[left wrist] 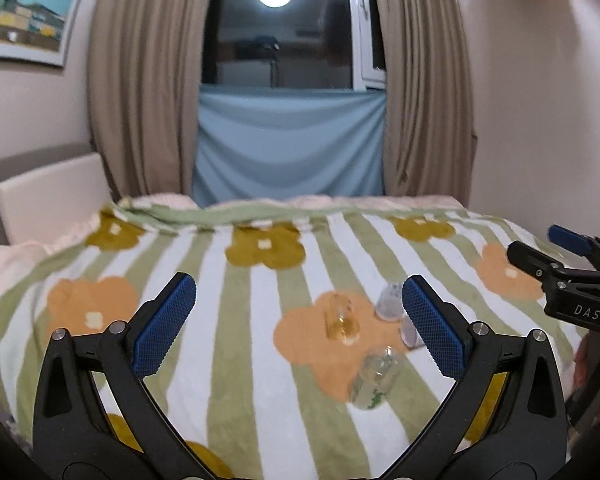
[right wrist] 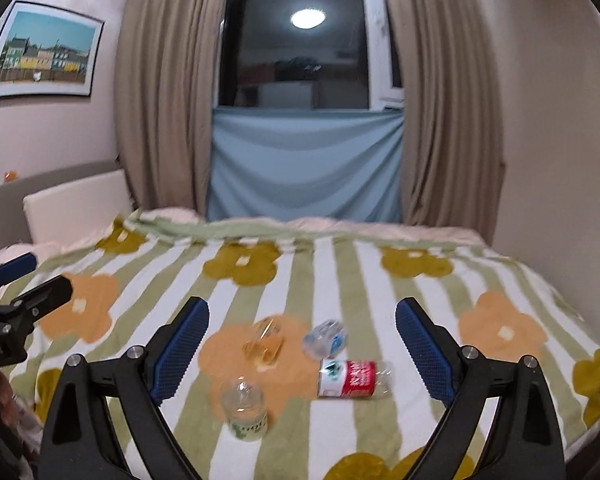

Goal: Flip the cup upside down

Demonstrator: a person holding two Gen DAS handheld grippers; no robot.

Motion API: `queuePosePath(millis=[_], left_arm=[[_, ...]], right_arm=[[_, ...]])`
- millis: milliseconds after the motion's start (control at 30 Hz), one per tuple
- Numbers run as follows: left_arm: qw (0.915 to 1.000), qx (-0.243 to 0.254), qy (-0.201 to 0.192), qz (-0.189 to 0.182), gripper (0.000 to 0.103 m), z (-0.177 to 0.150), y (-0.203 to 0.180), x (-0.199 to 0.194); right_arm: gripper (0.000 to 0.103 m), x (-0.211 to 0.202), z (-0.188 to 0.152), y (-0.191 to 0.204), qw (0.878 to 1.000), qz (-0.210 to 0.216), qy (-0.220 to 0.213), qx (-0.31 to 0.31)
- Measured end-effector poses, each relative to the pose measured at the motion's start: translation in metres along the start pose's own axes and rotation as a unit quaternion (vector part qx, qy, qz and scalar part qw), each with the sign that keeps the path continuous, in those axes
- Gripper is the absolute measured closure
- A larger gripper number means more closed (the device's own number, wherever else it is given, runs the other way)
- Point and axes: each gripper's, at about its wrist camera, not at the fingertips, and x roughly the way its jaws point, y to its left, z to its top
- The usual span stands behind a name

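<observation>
Amber-tinted and see-through, the cup (right wrist: 263, 345) lies tipped on an orange flower of the striped blanket (right wrist: 420, 288), between a clear bottle with a green label (right wrist: 245, 407) nearer the cameras and a small blue-capped bottle (right wrist: 325, 338) farther right, with a red-labelled bottle (right wrist: 352, 379) lying on its side just right of it. Above the bed the left gripper (left wrist: 299, 325) hangs with its blue-padded jaws spread wide and holding nothing, the cup showing between its fingers, and the right gripper (right wrist: 302, 352) is likewise spread apart and empty above the same group of things
</observation>
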Motion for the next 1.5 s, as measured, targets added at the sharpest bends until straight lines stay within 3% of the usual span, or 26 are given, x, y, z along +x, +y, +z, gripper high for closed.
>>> queuePosePath(millis=[400, 1500], left_arm=[[0.9998, -0.014, 0.01, 0.009, 0.0, -0.02, 0.002, 0.002], [0.9999, -0.011, 0.004, 0.007, 0.0, -0.029, -0.004, -0.005]], right_arm=[[0.01, -0.013, -0.023, 0.002, 0.999, -0.02, -0.045, 0.012], [0.01, -0.021, -0.036, -0.01, 0.999, -0.027, -0.038, 0.02]])
